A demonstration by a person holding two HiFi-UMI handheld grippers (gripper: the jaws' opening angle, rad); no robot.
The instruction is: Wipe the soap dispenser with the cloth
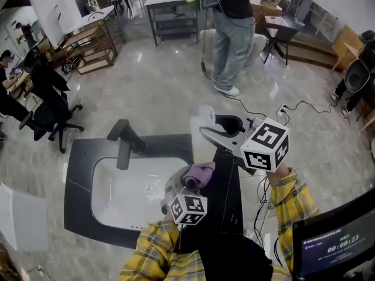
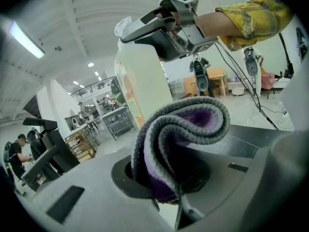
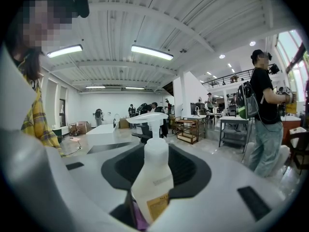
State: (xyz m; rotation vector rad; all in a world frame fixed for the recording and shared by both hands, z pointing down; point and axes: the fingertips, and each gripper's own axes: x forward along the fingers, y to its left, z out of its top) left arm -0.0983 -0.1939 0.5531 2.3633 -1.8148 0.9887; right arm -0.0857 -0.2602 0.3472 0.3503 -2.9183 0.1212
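Observation:
The soap dispenser [image 1: 202,148], a white pump bottle with an orange label, is held upright over the black counter. My right gripper [image 1: 206,134] is shut on its body. In the right gripper view the bottle [image 3: 152,180] fills the gap between the jaws of that gripper [image 3: 145,207]. My left gripper [image 1: 190,185] is shut on a folded purple and grey cloth [image 1: 200,173], which sits low against the bottle's side. In the left gripper view the cloth [image 2: 186,134] bulges out of this gripper [image 2: 179,199], with the bottle [image 2: 145,88] just behind it and the right gripper [image 2: 166,30] above.
A white sink basin [image 1: 132,195] is set in the black counter [image 1: 79,177], with a black faucet [image 1: 124,142] at its far side. A person [image 1: 234,34] stands further back; cables lie on the floor. A monitor [image 1: 334,244] is at lower right, an office chair [image 1: 53,113] at left.

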